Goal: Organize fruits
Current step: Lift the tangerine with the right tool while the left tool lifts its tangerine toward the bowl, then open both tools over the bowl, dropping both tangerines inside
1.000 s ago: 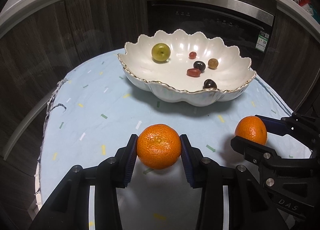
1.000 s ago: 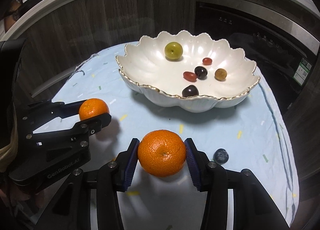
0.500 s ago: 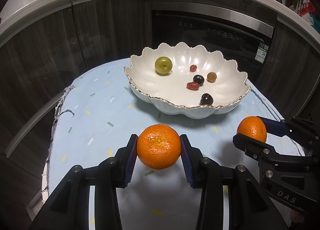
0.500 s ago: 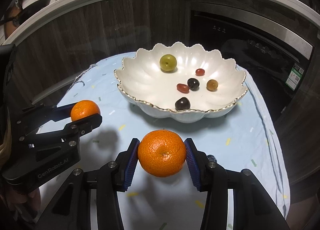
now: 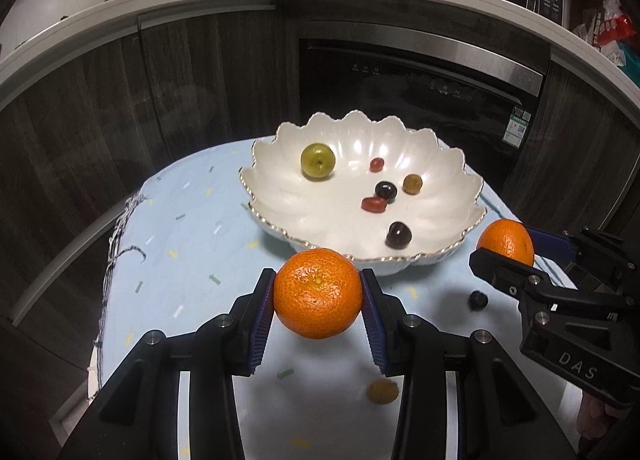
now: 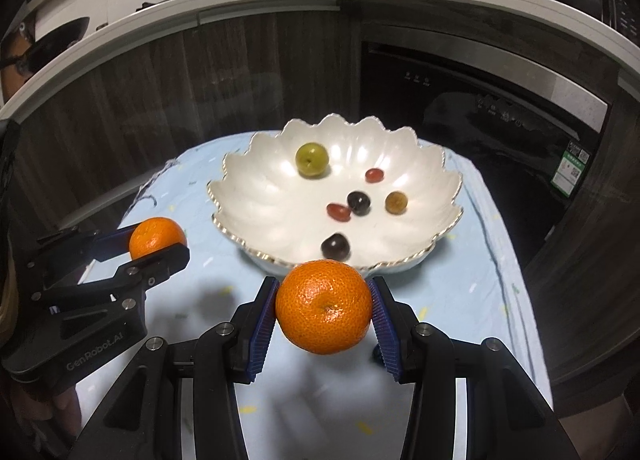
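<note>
Both claws rise off the counter [image 5: 192,220] — left claw [image 5: 318,300] and right claw [image 6: 323,310] each clamping a mandarin — bowl [image 5: 440,196] likely next.

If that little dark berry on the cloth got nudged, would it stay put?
Probably not: the dark berry looks round and smooth, so it would likely roll across the blue cloth. It seems light, and the soft cloth might slow it.

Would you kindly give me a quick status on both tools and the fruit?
Left tool clamped on a mandarin. Right tool clamped on another mandarin. White bowl ahead, path clear.
</note>
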`<control>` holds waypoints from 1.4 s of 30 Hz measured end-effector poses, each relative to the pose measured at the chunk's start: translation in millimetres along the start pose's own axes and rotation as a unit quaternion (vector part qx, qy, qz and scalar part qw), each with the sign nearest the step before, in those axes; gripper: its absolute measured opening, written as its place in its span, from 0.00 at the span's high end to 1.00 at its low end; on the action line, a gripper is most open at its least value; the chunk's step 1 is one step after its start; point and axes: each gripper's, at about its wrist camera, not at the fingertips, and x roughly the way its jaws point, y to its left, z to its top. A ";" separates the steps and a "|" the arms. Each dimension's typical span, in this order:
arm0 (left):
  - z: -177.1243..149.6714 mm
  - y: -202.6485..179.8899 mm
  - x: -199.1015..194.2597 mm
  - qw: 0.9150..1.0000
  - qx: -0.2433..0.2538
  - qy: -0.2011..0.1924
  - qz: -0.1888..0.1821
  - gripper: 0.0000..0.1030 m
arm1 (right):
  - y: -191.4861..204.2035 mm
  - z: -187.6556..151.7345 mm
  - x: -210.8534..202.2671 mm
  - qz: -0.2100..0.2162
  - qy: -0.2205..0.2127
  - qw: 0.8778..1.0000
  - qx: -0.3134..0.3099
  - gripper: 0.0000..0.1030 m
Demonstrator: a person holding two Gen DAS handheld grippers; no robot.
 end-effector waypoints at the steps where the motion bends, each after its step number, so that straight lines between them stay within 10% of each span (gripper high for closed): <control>1: 1.5 -0.6 0.0 1.000 0.000 -0.001 0.000 0.60 | -1.9 2.6 -0.4 -0.002 -0.002 1.000 0.002 0.54; 42: 58.4 -7.1 63.0 1.000 -0.005 0.017 0.008 0.60 | -53.0 60.4 44.0 -0.030 -0.006 0.999 0.042 0.54</control>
